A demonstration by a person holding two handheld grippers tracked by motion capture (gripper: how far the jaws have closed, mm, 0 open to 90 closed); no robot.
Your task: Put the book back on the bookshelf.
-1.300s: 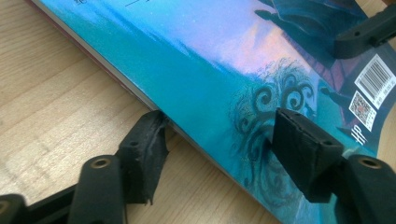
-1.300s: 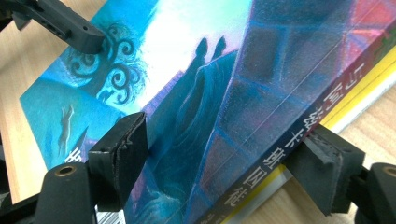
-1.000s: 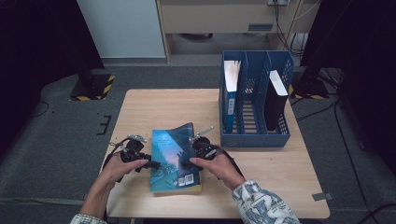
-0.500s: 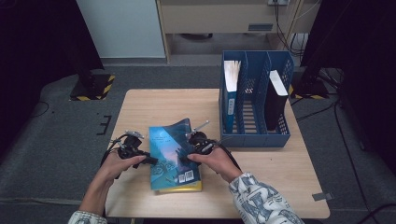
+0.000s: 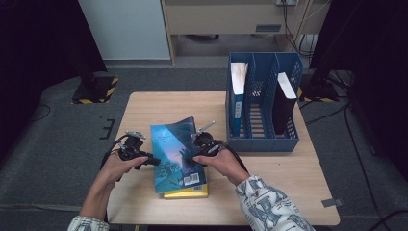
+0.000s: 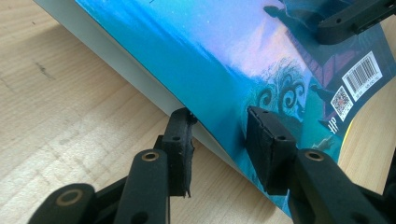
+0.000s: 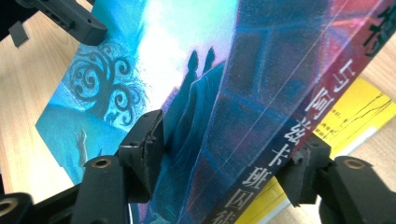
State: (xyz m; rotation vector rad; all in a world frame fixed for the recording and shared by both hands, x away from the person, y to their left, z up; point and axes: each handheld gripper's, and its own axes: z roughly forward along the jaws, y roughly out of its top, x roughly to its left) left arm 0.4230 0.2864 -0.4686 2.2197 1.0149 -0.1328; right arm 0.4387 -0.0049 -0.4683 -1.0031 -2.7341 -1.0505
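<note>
Pale wooden table carries a blue paperback, lying atop a yellow book and well left of the blue file rack. Left gripper straddles the paperback's left edge, right gripper its spine; both sets of jaws have just been closing around it.

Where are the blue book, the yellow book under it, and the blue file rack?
Blue book [image 5: 175,149]: high view, middle of its cover.
Yellow book [image 5: 187,194]: high view, edge showing below the blue book.
File rack [image 5: 262,143]: high view, front wall.
</note>
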